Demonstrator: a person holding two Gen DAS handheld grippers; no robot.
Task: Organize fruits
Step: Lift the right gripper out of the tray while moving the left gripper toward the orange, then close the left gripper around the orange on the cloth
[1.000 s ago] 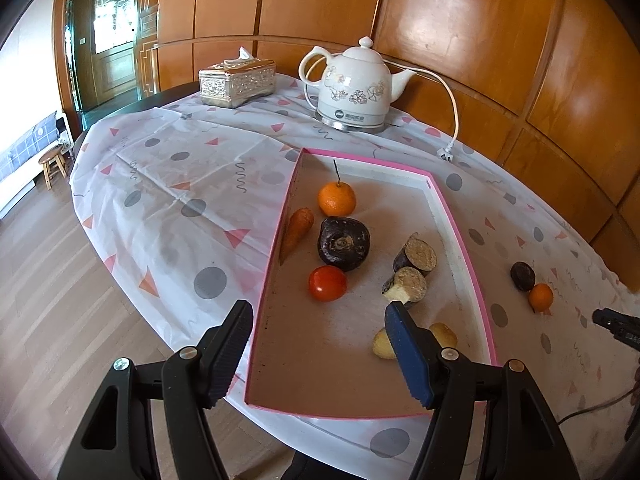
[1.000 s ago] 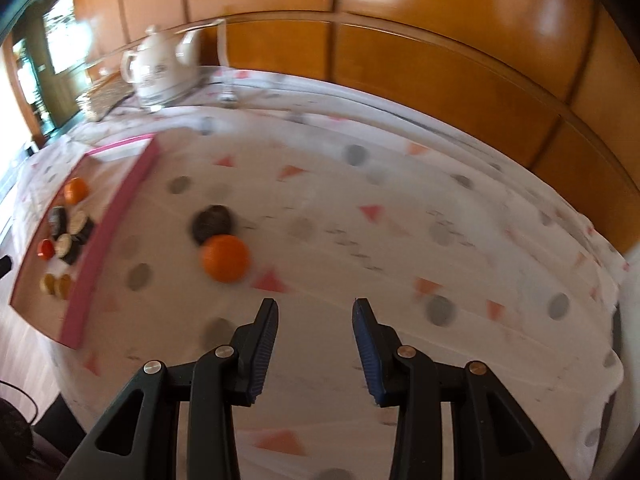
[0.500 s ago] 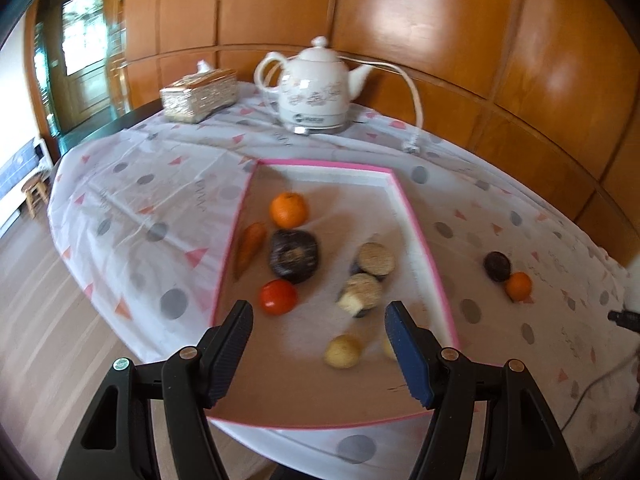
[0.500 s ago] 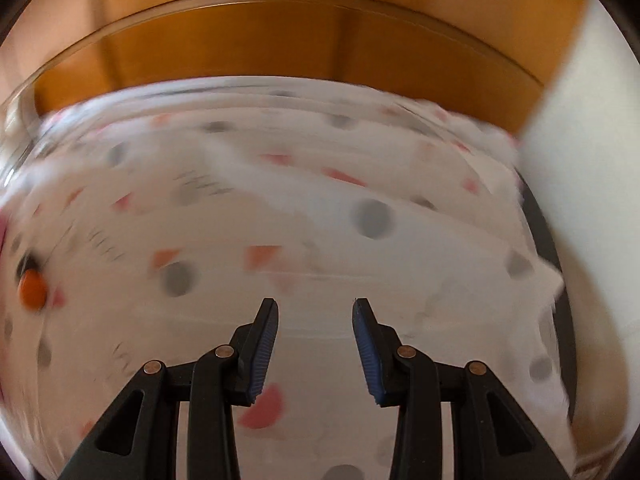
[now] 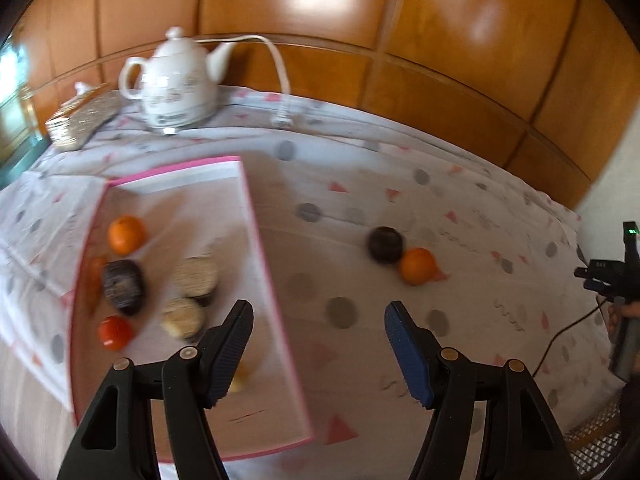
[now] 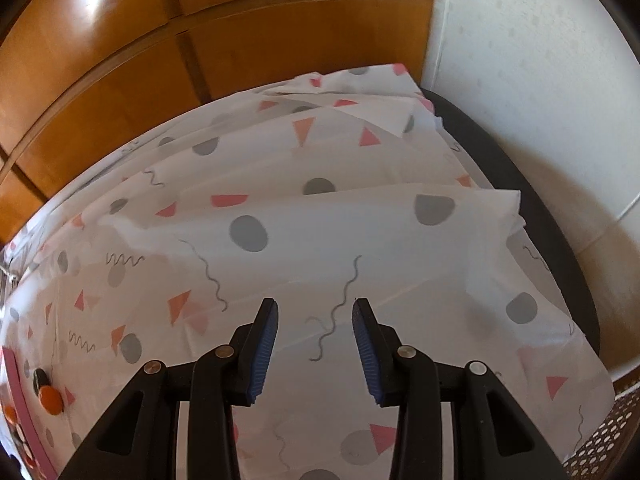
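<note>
Both grippers have swung right; left gripper (image 5: 318, 344) wide open, right gripper (image 6: 315, 336) narrowly open, both empty. Tray (image 5: 256, 216) holds most fruit; orange (image 5: 417, 265) and dark fruit (image 5: 385, 245) remain on surface (image 5: 460, 312).

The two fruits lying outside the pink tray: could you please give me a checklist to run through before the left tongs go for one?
1. Left tongs open and empty: ok.
2. Loose orange and dark fruit in view on the tablecloth: ok.
3. The two are apart enough to grip one alone: not ok, they touch.
4. Pink tray has bare floor left for more fruit: ok.
5. Right tongs clear of the fruits: ok, open over bare cloth.
6. Sharp view of the fruits: not ok, blurred.
</note>
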